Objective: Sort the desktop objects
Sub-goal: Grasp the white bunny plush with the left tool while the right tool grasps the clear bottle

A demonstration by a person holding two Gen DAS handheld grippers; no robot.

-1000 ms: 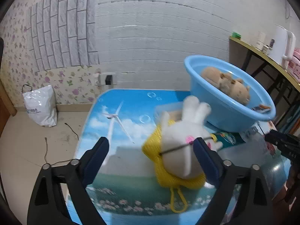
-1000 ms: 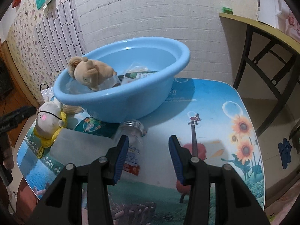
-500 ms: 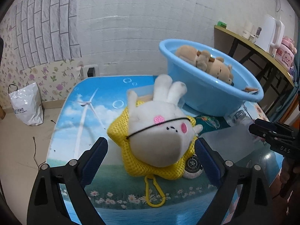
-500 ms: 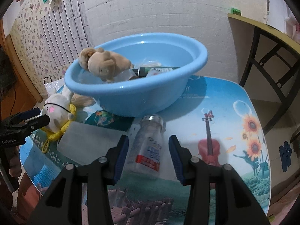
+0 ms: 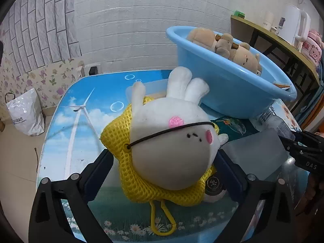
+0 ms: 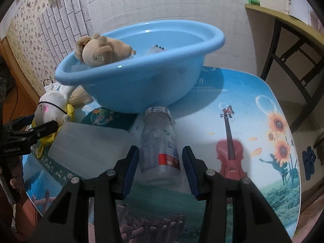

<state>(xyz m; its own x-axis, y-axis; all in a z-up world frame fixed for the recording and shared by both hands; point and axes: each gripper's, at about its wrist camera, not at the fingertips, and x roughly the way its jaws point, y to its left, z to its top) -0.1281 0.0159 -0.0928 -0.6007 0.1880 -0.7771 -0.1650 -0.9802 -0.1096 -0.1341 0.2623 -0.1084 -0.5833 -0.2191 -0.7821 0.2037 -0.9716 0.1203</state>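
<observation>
Items on your desk [image 6: 253,93], listed near to far.

1. White rabbit plush [image 5: 174,141], lying on a yellow mesh pouch [image 5: 125,147], near left. Your left gripper [image 5: 162,174] has it between the jaws, which are opening; the pads stand either side of the plush and do not press it.

2. Clear plastic bottle [image 6: 160,141], lying on its side with the neck pointing far, toward the basin. Your right gripper [image 6: 160,160] straddles its near half; the jaws are part-way open, and a thin gap shows on each side, so no grip yet.

3. Frosted plastic sheet [image 6: 91,147], flat on the desk between plush and bottle.

4. Blue basin [image 6: 141,81], far centre, resting partly on other items and tilted. Inside: a tan bear plush [image 6: 99,50] against the left rim, plus small packets too blurred to name.

5. White plastic bag [image 5: 26,111], on the floor beyond the left edge.
</observation>
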